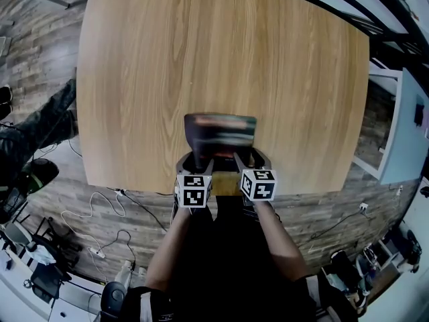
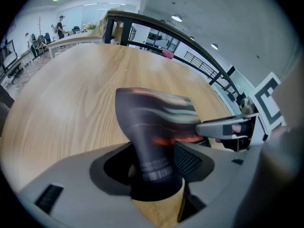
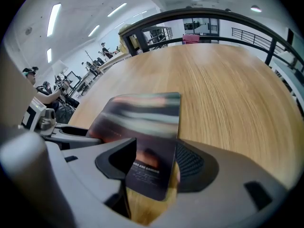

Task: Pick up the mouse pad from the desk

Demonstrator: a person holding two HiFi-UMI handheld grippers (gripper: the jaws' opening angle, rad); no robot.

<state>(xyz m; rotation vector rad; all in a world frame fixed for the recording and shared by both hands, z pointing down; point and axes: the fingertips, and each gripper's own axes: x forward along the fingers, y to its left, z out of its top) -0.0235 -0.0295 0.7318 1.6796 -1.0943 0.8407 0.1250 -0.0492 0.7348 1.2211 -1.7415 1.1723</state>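
Observation:
The mouse pad is a dark sheet with red and pale streaks, blurred, near the front edge of the wooden desk. Both grippers hold its near edge side by side. My left gripper is shut on the pad's left near corner, and my right gripper is shut on its right near corner. In the left gripper view the pad rises bent from between the jaws of the left gripper, with the right gripper beside it. In the right gripper view the pad sticks out flat from the right gripper.
The floor at the lower left carries white cables. A person's leg is stretched out left of the desk. A black railing runs behind the desk's far side. Bare wood lies beyond the pad.

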